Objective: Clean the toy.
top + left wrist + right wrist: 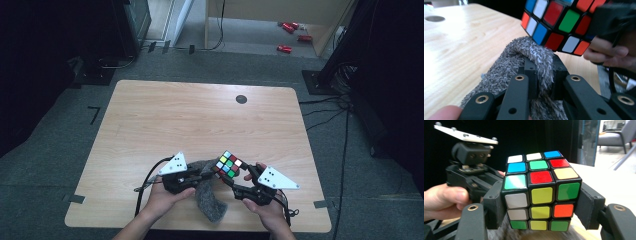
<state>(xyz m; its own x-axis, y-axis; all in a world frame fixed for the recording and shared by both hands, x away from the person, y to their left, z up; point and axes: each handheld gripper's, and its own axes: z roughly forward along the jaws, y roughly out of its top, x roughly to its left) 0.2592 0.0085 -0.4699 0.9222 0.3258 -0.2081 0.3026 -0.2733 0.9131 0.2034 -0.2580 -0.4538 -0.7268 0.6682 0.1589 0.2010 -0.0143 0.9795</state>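
A scrambled puzzle cube [228, 165] [539, 192] is held above the wooden table [200, 120], pinched between the pads of my right gripper [231, 176] [541, 206], which is shut on it. My left gripper [204, 176] [543, 75] is shut on a fold of grey fuzzy cloth [207, 192] [524, 65]. The raised end of the cloth meets the cube's [559, 22] lower edge in the left gripper view. The rest of the cloth lies on the table below both grippers.
A small dark round disc [241, 99] is set into the table near its far edge. Cables [150, 185] trail from the grippers toward the near edge. Red objects [292, 35] lie on the floor beyond the table.
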